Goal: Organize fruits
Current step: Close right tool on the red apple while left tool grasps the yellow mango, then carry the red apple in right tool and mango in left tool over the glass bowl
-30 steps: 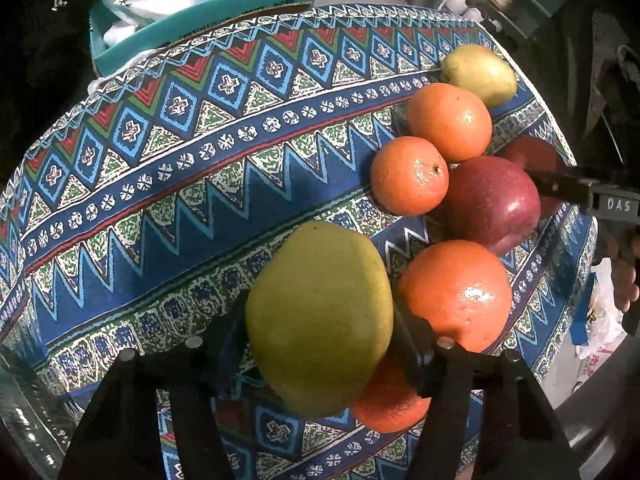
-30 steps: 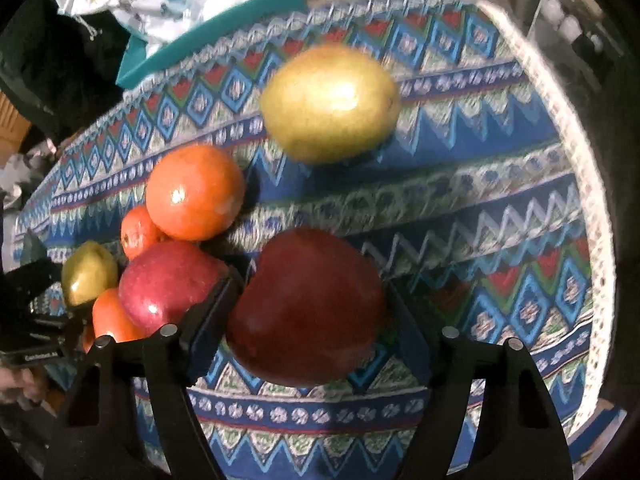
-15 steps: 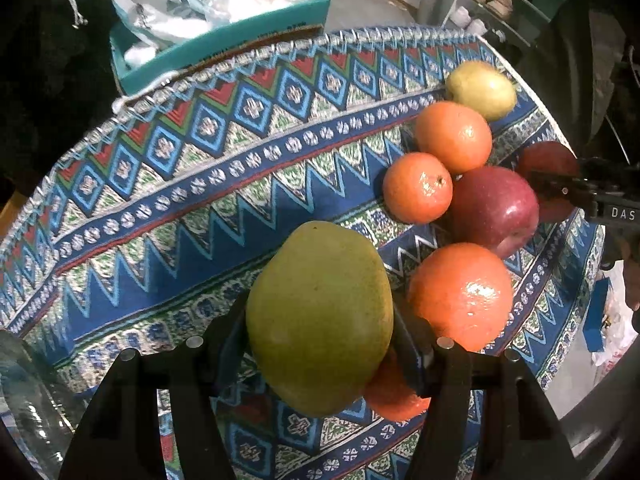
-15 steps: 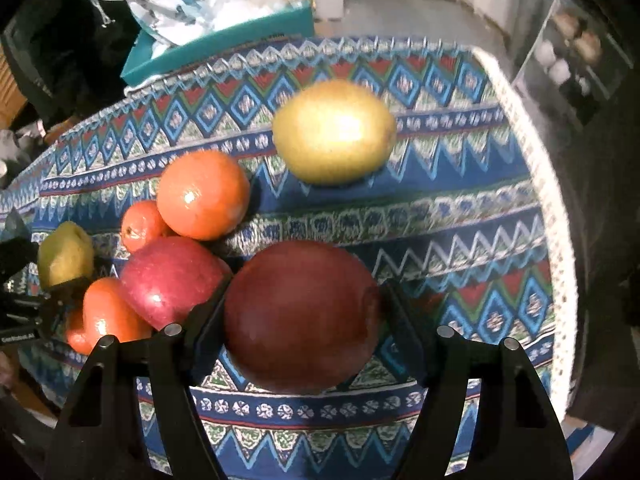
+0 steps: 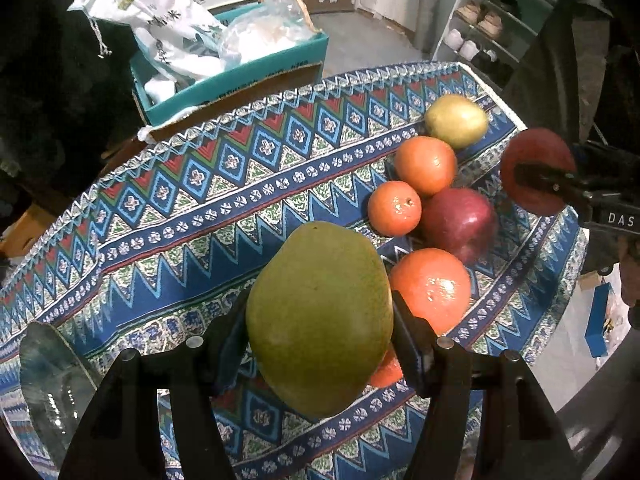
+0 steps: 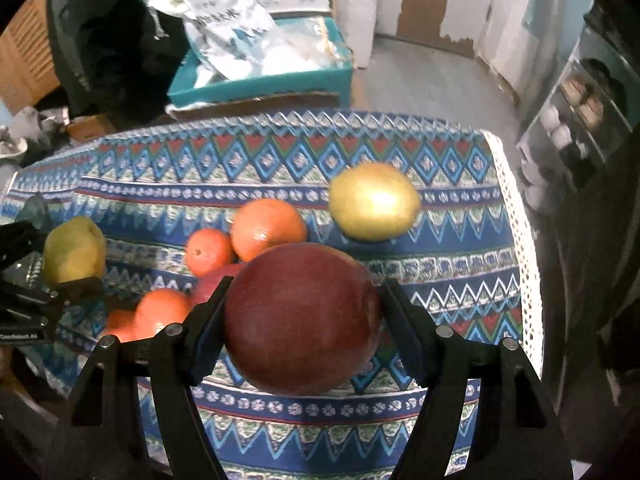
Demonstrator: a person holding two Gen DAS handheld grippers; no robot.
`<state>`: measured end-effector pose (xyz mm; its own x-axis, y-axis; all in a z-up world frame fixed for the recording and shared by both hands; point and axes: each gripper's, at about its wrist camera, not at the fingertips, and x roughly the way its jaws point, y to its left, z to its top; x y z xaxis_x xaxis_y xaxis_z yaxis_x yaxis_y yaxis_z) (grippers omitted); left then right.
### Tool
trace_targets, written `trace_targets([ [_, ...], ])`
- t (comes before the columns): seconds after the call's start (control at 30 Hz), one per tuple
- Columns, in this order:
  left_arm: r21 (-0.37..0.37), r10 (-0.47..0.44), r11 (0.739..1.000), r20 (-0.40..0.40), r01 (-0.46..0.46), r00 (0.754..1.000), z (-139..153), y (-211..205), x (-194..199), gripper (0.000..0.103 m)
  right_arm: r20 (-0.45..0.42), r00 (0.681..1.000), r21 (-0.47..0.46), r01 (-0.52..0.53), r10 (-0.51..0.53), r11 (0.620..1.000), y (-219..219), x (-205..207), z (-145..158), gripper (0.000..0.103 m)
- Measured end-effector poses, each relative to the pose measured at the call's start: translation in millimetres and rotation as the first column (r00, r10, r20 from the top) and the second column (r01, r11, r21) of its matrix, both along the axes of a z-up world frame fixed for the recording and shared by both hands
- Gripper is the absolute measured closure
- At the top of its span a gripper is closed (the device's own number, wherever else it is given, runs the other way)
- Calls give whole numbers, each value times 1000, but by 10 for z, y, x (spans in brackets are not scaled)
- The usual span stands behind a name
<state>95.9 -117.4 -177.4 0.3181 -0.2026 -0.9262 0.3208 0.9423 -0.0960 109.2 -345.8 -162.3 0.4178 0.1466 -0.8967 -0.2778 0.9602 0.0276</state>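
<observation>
A: Can you read any words?

B: On the far right of the left camera's view, white letters "DAS" sit on the black body of the right gripper (image 5: pixel 538 176). In the right camera's view there is a tiny white label on the left gripper (image 6: pixel 76 276) at the left edge, but it is too small to read. The white bag (image 6: pixel 224 24) in the teal box (image 5: pixel 256 76) behind the desk (image 5: pixel 132 236) has dark print that is too blurred to read.

A: What are the left jaws doing?

B: They are part way apart and clamped on the green pear (image 5: pixel 320 320). A pad presses each side of it. The pear is up off the patterned cloth, near the camera.

A: And the right jaws?

B: They are clamped on the dark red apple (image 6: pixel 302 320), one pad on each side. That apple is also up in the air, over the near right part of the desk.

A: Where is the other fruit?

B: It lies on the cloth. In the right camera's view, from the left: two oranges (image 6: pixel 160 312) near the edge, a small orange (image 6: pixel 208 250), a second red apple (image 5: pixel 460 220) mostly hidden behind the held one, a big orange (image 6: pixel 268 228), then a yellow pear (image 6: pixel 374 206) alone on the far right.

A: Anything else?

B: A clear glass bowl (image 5: pixel 52 372) sits at the near left of the desk.
</observation>
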Motion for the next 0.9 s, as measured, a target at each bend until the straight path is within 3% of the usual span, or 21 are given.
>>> trace_targets([
  [0.9, -32, 106, 994, 166, -102, 980, 801, 712, -425, 37, 136, 968, 101, -227, 212, 969, 1095, -241, 817, 31],
])
